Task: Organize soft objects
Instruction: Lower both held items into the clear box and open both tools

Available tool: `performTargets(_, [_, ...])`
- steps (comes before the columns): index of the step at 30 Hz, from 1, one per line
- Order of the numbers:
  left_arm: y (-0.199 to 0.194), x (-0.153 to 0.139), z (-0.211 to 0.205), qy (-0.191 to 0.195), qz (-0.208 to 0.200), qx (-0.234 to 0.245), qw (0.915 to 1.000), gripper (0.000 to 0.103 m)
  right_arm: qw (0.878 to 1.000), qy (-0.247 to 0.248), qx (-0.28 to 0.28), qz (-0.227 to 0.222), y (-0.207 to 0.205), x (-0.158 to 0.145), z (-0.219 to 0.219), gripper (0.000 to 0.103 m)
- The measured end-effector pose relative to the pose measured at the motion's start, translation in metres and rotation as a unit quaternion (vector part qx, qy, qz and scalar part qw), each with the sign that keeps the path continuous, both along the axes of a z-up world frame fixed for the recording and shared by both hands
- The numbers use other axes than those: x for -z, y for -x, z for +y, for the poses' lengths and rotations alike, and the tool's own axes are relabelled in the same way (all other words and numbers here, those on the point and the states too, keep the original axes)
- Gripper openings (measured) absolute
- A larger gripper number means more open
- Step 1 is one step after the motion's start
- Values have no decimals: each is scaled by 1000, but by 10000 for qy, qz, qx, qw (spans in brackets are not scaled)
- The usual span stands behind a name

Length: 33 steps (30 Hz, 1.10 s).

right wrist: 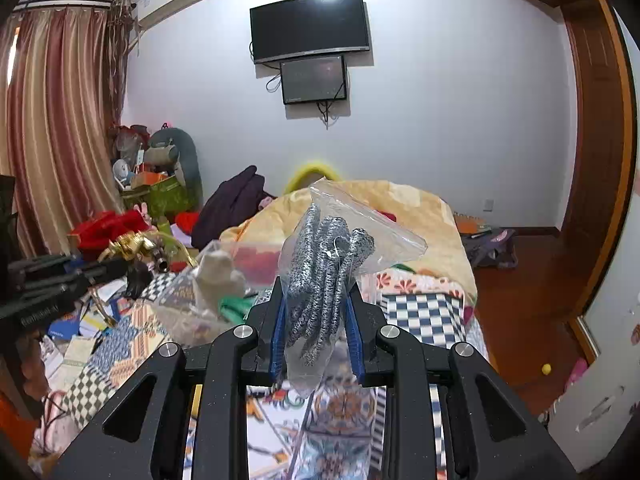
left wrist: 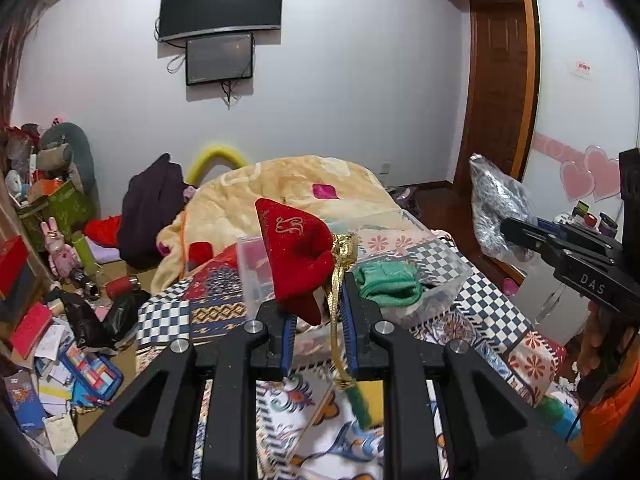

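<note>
Left gripper (left wrist: 316, 320): jaws nearly together, pinching the lower edge of a red velvet pouch (left wrist: 296, 248) with gold embroidery. The pouch stands up above the blue pads (left wrist: 289, 330). Its gold ribbon tie (left wrist: 340, 280) hangs down between the fingers, ending in a green tassel (left wrist: 362, 406) (blurred).

Right gripper (right wrist: 316, 320): jaws nearly together, clamped on a clear plastic bag of grey knit gloves (right wrist: 324, 276). The bag rises above the fingertips, its top corner slack and tilted right. From the left wrist view the same bag (left wrist: 496, 212) shows at the right, held clear of the bed.

Both items are held up above the bed, touching nothing else as far as I can tell.

Below and ahead: a bed with a patchwork cover (left wrist: 488, 308) in checks and floral squares. On it sits a clear plastic storage box (left wrist: 444, 264), open-topped, with a green knit item (left wrist: 386, 284) inside; other contents are hard to make out. Beyond the box, a cream fleece blanket (left wrist: 288, 184) is heaped at the far end of the bed.

Left of the bed: a dark purple garment (left wrist: 152, 208) draped upright, and floor clutter of papers and boxes (left wrist: 60, 360).

Far wall: a wall-mounted television (right wrist: 310, 26) with a smaller screen (right wrist: 313, 79) just beneath it. A striped curtain (right wrist: 52, 120) hangs at the left in the right wrist view.
</note>
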<state>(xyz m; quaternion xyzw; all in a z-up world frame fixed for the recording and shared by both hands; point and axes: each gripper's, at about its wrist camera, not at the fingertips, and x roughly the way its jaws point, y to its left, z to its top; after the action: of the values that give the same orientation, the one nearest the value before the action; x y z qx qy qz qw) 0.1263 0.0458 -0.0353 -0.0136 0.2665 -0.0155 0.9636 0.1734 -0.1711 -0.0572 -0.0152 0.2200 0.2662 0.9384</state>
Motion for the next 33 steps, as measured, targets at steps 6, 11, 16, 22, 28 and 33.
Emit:
performTargets(6, [-35, 8, -3, 137, 191, 139, 9996, 20, 9999, 85, -77, 44, -16, 4, 13, 24])
performTargets(11, [-68, 23, -4, 85, 457, 167, 9988, 20, 9994, 249, -117, 225, -32, 15, 26, 24])
performTargets(16, [-95, 49, -3, 17, 822, 100, 9966, 20, 9968, 468, -192, 612, -56, 34, 39, 24])
performTargets(22, [-118, 77, -1, -23, 1239, 22, 9923, 20, 9921, 731, -233, 991, -70, 56, 50, 24])
performTargets(28, [-119, 91, -2, -23, 1439, 47, 9896, 25, 9907, 813, -264, 1062, -67, 60, 47, 25])
performTargets(33, [-105, 82, 0, 41, 1322, 54, 9912, 47, 9908, 826, -264, 1040, -63, 55, 43, 43])
